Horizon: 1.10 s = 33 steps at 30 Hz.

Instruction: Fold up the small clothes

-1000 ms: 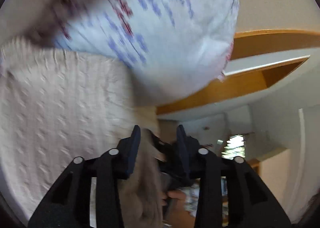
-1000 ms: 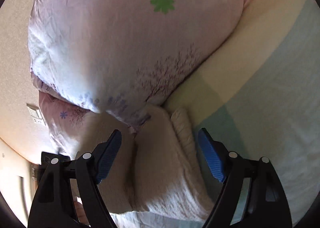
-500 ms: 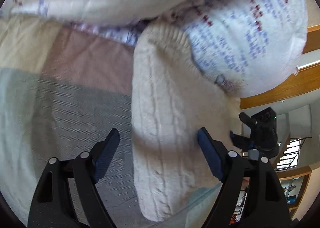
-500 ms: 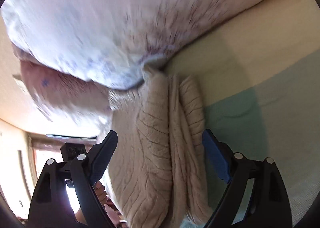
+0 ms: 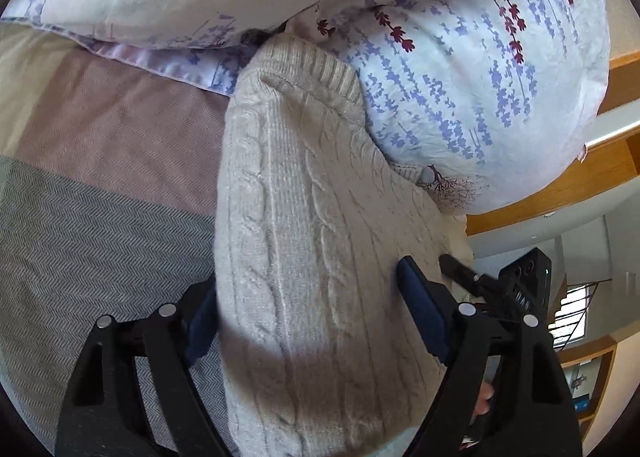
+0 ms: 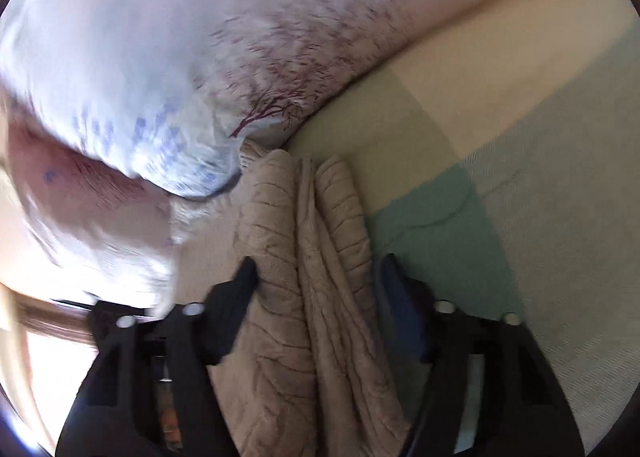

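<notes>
Fingers point(image 5: 420, 313) on the left now spread wide, sweater point(image 5: 312, 241) released; right fingers point(image 6: 394, 297) also apart, probably touching nothing. Fold laid against pillow point(image 5: 480, 69).

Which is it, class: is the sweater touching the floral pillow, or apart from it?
Touching. In the left wrist view, the sweater's ribbed end presses against the pillow, with no gap along the shared edge.

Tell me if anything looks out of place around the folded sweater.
The cream cable-knit sweater lies folded on the checked blanket, but its far end is pushed against the floral pillow, with one corner tucked beneath it. Otherwise nothing looks spilled or damaged.
</notes>
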{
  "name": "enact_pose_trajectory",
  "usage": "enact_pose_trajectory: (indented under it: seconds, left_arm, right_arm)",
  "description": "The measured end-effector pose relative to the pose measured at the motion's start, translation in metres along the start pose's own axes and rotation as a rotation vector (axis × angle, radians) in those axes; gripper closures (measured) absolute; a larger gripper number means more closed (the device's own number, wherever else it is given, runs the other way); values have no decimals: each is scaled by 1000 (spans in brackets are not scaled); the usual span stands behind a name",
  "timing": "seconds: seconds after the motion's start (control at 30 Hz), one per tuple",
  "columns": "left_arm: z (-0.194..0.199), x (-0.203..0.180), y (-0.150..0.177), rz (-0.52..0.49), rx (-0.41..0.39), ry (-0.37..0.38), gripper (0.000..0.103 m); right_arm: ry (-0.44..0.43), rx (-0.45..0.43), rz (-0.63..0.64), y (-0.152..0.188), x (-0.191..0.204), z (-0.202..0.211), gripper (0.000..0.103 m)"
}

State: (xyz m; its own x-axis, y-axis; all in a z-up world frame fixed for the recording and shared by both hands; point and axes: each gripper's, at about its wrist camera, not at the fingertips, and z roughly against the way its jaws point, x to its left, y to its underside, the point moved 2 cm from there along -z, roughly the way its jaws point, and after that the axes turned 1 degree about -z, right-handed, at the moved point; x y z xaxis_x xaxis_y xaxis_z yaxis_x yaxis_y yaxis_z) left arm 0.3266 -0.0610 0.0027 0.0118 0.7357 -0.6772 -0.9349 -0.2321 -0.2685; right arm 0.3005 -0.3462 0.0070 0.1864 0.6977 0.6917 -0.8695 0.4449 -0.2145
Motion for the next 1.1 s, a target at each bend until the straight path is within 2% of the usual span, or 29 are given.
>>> enact_pose_trajectory:
  seconds: [0.03, 0.07, 0.13, 0.17, 0.23, 0.3, 0.37, 0.4, 0.43, 0.47, 0.5, 0.53, 0.57, 0.6, 0.63, 0.67, 0.77, 0.8, 0.83, 0.9, 1.0, 1.07, 1.1]
  left_arm:
    - [-1, -1, -1, 4, 0, -6, 25]
    - [-1, -1, -1, -1, 1, -24, 28]
    - [4, 0, -2, -1, 12, -25, 56]
    - [10, 1, -3, 6, 14, 4, 63]
    - [31, 0, -2, -13, 25, 51, 67]
    - [66, -1, 4, -95, -19, 35, 67]
    - [102, 7, 10, -147, -57, 0, 65]
    - [113, 14, 12, -167, -63, -36, 59]
    - [118, 21, 13, -194, -60, -110, 49]
    - [122, 29, 15, -216, -59, -201, 48]
    - [125, 38, 18, -229, -50, -303, 48]
    - [132, 42, 22, -237, -59, -337, 48]
    - [145, 44, 27, -243, -96, -332, 47]
    - [155, 44, 32, -248, -127, -331, 41]
    - [168, 43, 39, -261, -163, -345, 34]
    - [177, 42, 46, -272, -190, -365, 33]
    - [195, 38, 67, -280, -237, -384, 28]
    - [197, 35, 75, -277, -245, -382, 23]
    - [198, 33, 80, -275, -250, -382, 18]
    - [204, 33, 92, -270, -258, -395, 15]
    - [214, 38, 111, -246, -285, -497, 2]
    - [222, 42, 124, -235, -321, -527, 2]
    - [224, 44, 130, -232, -317, -535, 2]
  right_arm:
    - [4, -2, 16, 4, 3, -2, 47]
    - [-37, 28, -6, 9, 5, -8, 58]
    - [-100, 38, -99, 12, 0, -7, 65]
    - [-134, 33, -111, 16, 4, -1, 67]
    - [-212, 38, -86, 24, 22, 12, 70]
    - [-243, 60, -5, 41, 50, 20, 72]
    - [-256, 85, 45, 58, 70, 16, 72]
    - [-228, 106, 69, 70, 80, 5, 71]
    - [-172, 126, 92, 78, 85, -6, 67]
    - [-112, 151, 117, 83, 89, -17, 66]
    - [-4, 167, 153, 88, 93, -26, 66]
    - [36, 141, 168, 91, 96, -25, 64]
    - [20, 87, 170, 95, 99, -16, 64]
    - [-17, 7, 174, 98, 106, -2, 64]
    - [-38, -31, 182, 99, 108, 7, 64]
    - [-53, -40, 186, 99, 110, 9, 64]
    - [-32, 54, 175, 99, 117, -18, 65]
    - [-11, 78, 186, 94, 119, -30, 72]
    - [31, 100, 222, 91, 118, -35, 92]
    - [85, 62, 269, 89, 123, -39, 94]
    - [129, -30, 147, 62, 99, -27, 97]
    - [202, -38, 86, 51, 83, -28, 103]
    - [269, -21, 115, 48, 81, -29, 103]
